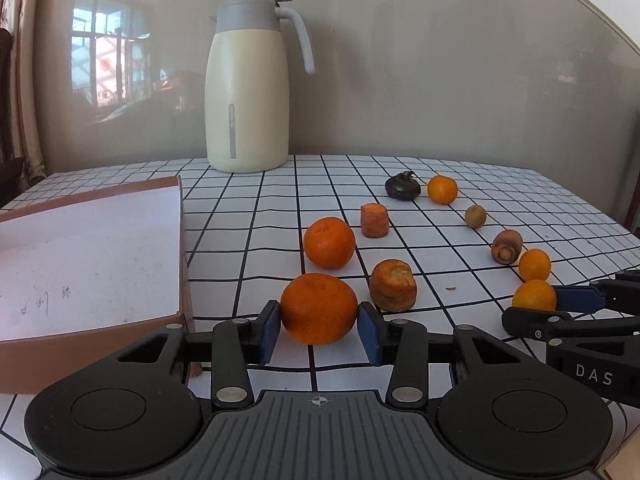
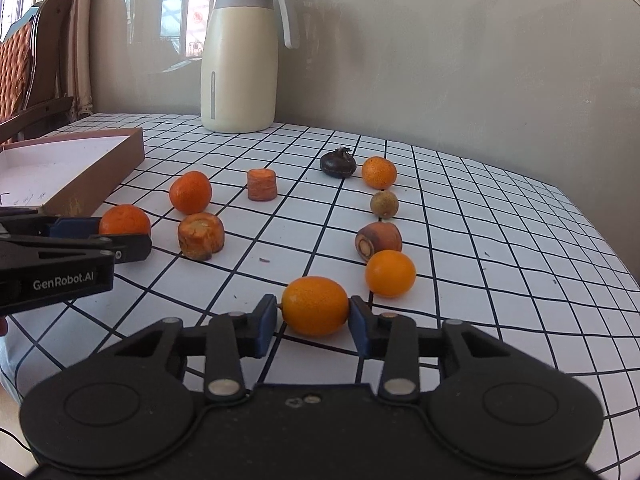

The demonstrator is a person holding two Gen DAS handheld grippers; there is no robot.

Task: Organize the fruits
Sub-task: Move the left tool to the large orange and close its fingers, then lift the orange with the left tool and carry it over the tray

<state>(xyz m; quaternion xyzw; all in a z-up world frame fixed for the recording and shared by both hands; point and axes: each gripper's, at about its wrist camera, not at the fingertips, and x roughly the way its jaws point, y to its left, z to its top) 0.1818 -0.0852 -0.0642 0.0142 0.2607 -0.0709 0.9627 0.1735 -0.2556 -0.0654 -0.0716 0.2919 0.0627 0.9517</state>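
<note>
Your left gripper [image 1: 319, 326] pinched the round orange mandarin [image 1: 319, 308] on the grid-patterned tablecloth [image 1: 440, 184]; your right gripper [image 2: 313, 318] pinched the oval kumquat [image 2: 315, 305] across its long axis. The brown cardboard tray [image 1: 88, 248] lay leftward, nearer your left hand.

A round orange mandarin [image 1: 319, 308] is set between the left gripper's fingers [image 1: 270, 332], on the grid-patterned counter [image 1: 440, 248]. A shallow brown cardboard box [image 1: 92, 256] lies left of them; a stubby carrot chunk [image 1: 393, 285] right. An oval yellow-orange kumquat [image 2: 315, 305] sits between the right gripper's fingers [image 2: 362, 332].
</note>
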